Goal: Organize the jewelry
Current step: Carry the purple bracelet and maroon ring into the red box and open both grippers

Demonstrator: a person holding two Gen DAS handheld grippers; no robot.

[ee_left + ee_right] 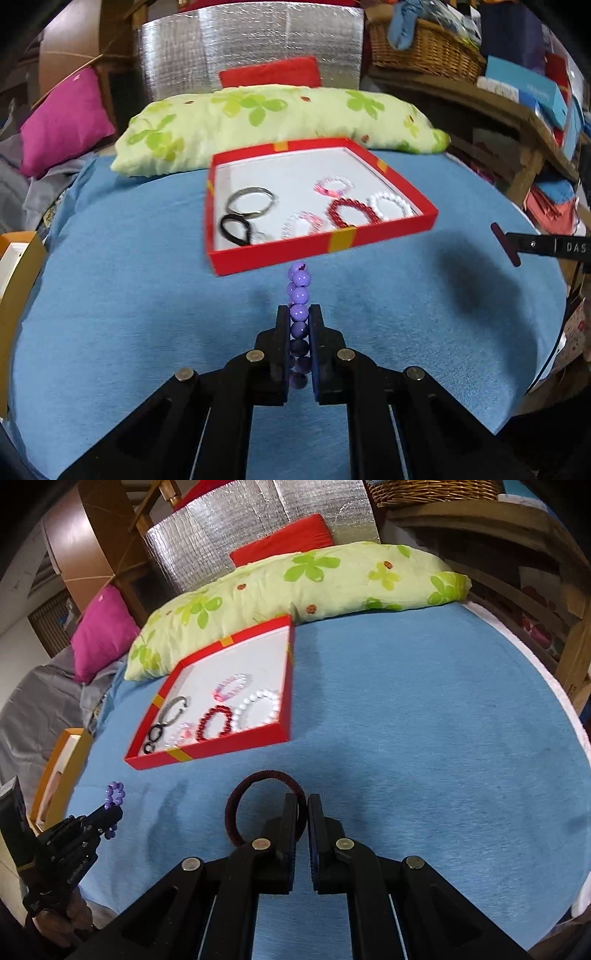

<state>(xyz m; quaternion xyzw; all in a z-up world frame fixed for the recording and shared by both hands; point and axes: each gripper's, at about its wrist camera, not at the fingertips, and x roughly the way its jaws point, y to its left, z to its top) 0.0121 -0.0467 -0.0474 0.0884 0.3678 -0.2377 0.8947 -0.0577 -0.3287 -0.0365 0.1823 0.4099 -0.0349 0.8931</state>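
Observation:
A purple bead bracelet (pixel 299 291) stands up between the pads of my left gripper (pixel 299 312), which is shut on it above the blue cover, just in front of the red box (pixel 321 243). The right wrist view shows the same left gripper (pixel 110 812) with the purple bracelet (pixel 115 794) at lower left. My right gripper (pixel 302 801) is shut on a dark red elastic band (pixel 236 801), whose loop hangs to the left of the fingers. The red box (pixel 207 751) holds a silver bangle (pixel 251 199), a black band (pixel 234 230), a red bead bracelet (pixel 349 214), a white bead bracelet (pixel 391 203) and pink-clear ones.
A green leaf-print pillow (pixel 280 118) lies behind the box, and a pink cushion (pixel 62 122) sits at far left. An orange box (pixel 62 775) stands at the bed's left edge. A wooden shelf with a wicker basket (pixel 424 48) lines the right side. A right gripper finger (pixel 506 247) shows at right.

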